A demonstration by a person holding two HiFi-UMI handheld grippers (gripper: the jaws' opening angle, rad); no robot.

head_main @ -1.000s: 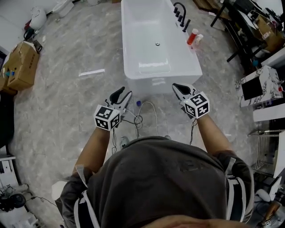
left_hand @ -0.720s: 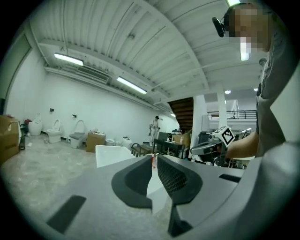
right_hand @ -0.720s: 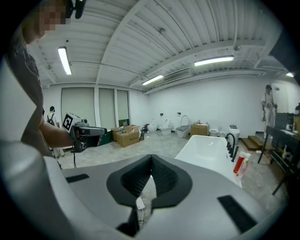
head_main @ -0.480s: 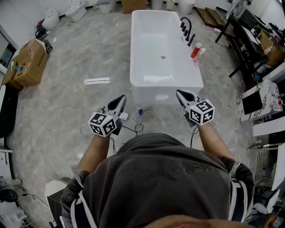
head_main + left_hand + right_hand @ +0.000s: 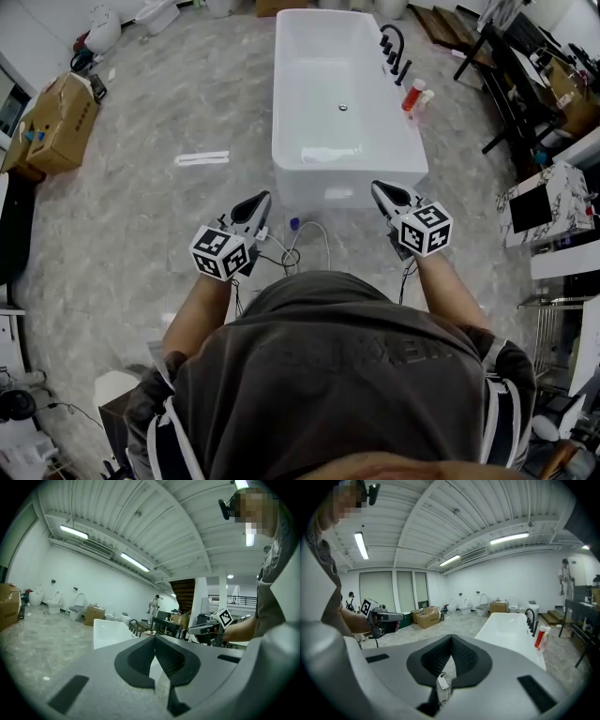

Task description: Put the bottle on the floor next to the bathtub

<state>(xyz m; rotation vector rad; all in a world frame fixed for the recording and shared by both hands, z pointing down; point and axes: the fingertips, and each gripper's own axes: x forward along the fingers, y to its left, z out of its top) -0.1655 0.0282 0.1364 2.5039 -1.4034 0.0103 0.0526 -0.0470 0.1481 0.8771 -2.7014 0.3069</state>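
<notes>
The person stands at the near end of the white bathtub and holds both tools out over the grey floor. The left gripper has its two fingers pressed tight together, and there is nothing between them. The right gripper is the same: fingers closed up and empty. The red bottle is not on the floor. It stands upright on the right edge of the bathtub, near the black tap, well away from both tools. A pale bottle stands just beside it. A white cable lies in loops on the floor between the two tools, close to the tub. A cardboard box sits far off to the left.
</notes>
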